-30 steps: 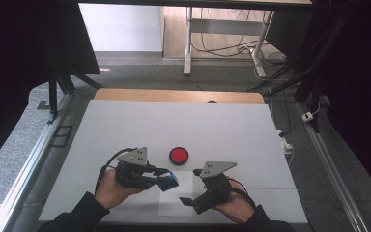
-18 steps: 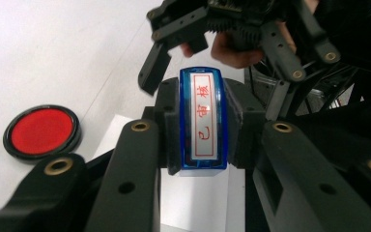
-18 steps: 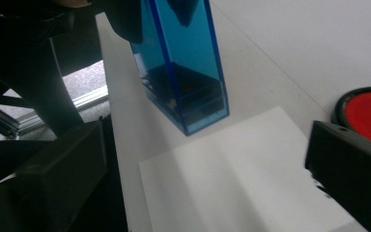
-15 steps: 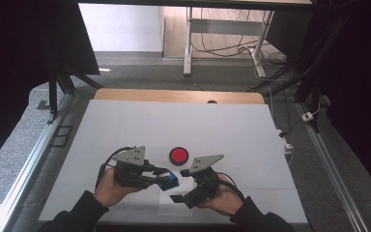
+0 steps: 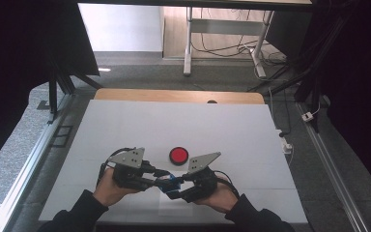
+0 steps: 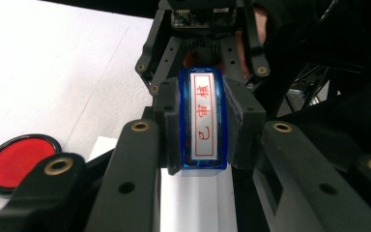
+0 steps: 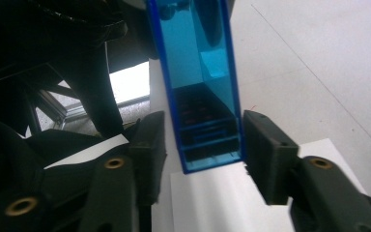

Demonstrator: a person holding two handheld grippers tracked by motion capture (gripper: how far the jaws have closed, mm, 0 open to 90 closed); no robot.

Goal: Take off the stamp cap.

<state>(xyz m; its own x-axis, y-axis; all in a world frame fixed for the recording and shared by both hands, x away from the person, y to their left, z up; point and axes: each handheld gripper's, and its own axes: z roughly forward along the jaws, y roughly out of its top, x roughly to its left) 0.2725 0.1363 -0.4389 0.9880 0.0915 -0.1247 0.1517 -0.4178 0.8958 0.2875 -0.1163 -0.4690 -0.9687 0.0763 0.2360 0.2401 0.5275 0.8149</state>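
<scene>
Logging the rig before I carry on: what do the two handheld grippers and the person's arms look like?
Both the left gripper and right gripper are black linkage frames with brass-coloured pivot rivets and blocky black pads. Each carries a grey three-cornered plate with small dark holes and trails a black cable. The person wears dark long sleeves.

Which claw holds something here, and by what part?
The left claw clamps the blue stamp across its two long sides; the right claw's jaws straddle its other end with gaps.
</scene>
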